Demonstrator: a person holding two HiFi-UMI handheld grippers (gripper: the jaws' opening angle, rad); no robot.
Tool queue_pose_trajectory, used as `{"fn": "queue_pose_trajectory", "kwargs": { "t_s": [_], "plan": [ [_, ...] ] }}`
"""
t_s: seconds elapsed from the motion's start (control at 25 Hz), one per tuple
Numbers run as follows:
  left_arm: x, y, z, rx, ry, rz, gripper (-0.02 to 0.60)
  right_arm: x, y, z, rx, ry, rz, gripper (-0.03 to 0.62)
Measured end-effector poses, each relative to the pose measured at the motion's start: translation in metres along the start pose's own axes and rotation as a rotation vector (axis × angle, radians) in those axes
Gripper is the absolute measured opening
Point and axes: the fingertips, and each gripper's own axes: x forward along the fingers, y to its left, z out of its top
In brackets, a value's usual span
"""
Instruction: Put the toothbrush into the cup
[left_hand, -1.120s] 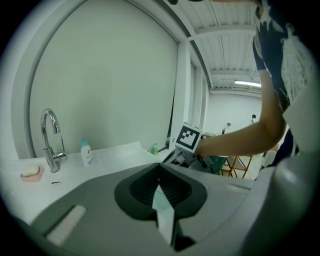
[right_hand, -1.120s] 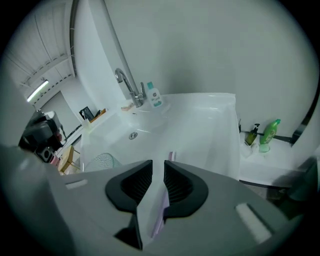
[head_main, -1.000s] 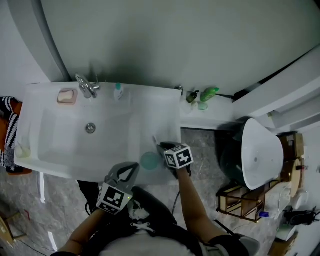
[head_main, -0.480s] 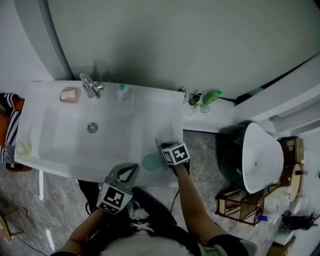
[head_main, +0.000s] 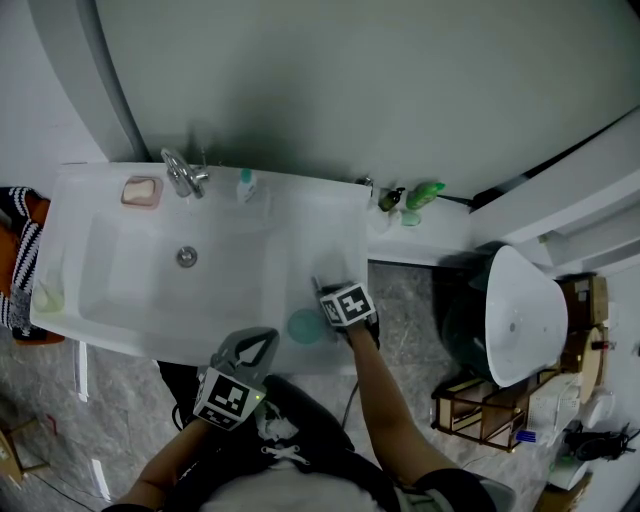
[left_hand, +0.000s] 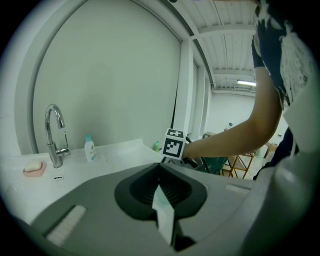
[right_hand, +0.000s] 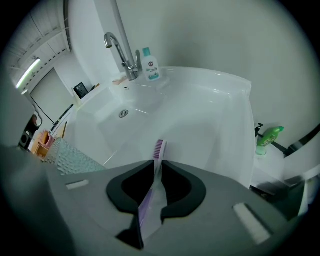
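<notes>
Since the earlier frame the right gripper (right_hand: 159, 163) has sunk a little toward the near edge of the sink (head_main: 130, 270) and tipped more steeply downward, and its jaws have just been closing with the toothbrush (right_hand: 159, 148) between them. In the right gripper view the pads now press on the purple handle just below the bristle head, which pokes out past the jaw tips over the white basin, while the rest of the handle runs back between the jaws. The teal cup (head_main: 303, 325) stands on the sink's near rim just beside this gripper, on its left in the head view, and the toothbrush is not yet in it. The left gripper (left_hand: 160, 164) hangs near the front of the sink with its jaw tips together and nothing gripped that I can make out. The toothbrush looks light, stiff and smooth — likely to swivel or slip in a pinch at one point. The present hold up by the neck leaves the long handle end free to go in first; a hold nearer the middle would probably steady it better — the light cup may tip if nudged.
</notes>
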Motion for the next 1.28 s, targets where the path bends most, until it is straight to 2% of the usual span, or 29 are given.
{"fn": "queue_pose_trajectory", "kwargs": {
  "t_s": [0.2,0.52,0.88,1.28],
  "plan": [
    [0.001,-0.002,-0.003,-0.004,0.003,-0.014,0.000,0.001,0.000,0.001,0.005,0.023,0.007,0.026],
    [-0.002,-0.004,-0.003,0.006,0.001,-0.026,0.000,-0.013,0.010,0.012,-0.003,-0.026,0.021,0.025],
    [-0.004,-0.004,0.003,0.028,-0.009,-0.039,0.000,-0.054,0.022,0.033,0.013,-0.177,0.054,0.025],
    [-0.004,-0.006,0.009,0.054,-0.014,-0.042,0.000,-0.116,0.040,0.057,0.039,-0.390,0.120,0.025]
  ]
}}
